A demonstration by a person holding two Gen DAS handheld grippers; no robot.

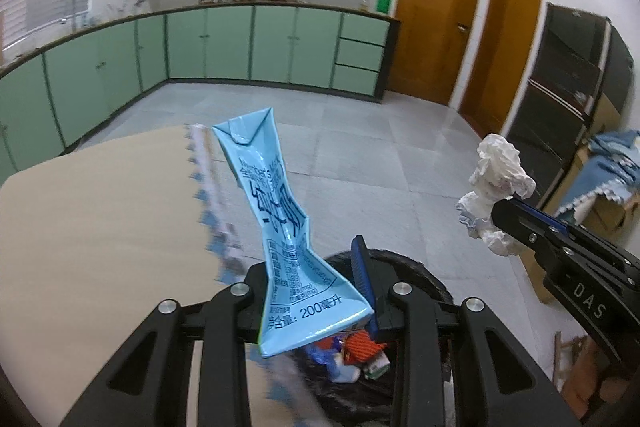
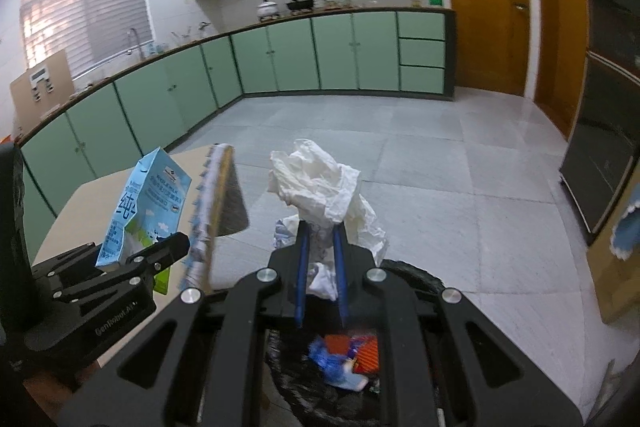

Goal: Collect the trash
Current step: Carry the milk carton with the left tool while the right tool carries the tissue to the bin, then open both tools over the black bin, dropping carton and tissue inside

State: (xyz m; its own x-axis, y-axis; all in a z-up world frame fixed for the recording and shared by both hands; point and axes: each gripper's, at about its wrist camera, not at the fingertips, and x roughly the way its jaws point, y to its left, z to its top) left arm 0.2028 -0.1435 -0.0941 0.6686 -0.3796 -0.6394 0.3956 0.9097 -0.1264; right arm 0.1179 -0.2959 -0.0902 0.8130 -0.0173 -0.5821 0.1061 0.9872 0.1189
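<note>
My left gripper (image 1: pixel 316 259) is shut on a crushed light-blue milk carton (image 1: pixel 280 223), which stands up between the pads. In the right wrist view that same carton (image 2: pixel 148 203) hangs at the left in the left gripper (image 2: pixel 156 251). My right gripper (image 2: pixel 320 231) is shut on a crumpled white tissue wad (image 2: pixel 320 187); the left wrist view has the wad (image 1: pixel 496 187) at the right, held by the right gripper (image 1: pixel 500 215). Below both grippers sits a black-lined trash bin (image 2: pixel 416 275) with wrappers inside (image 2: pixel 348 355). Its rim (image 1: pixel 424 271) shows behind the left fingers.
A beige table (image 1: pixel 100 227) with a blue-trimmed cloth edge (image 1: pixel 212 195) lies at the left, close to the bin. Green kitchen cabinets (image 1: pixel 240 43) line the far wall. Wooden doors (image 1: pixel 436 19) and a dark cabinet (image 1: pixel 568 75) stand at the right, with grey tile floor (image 2: pixel 460 187) between.
</note>
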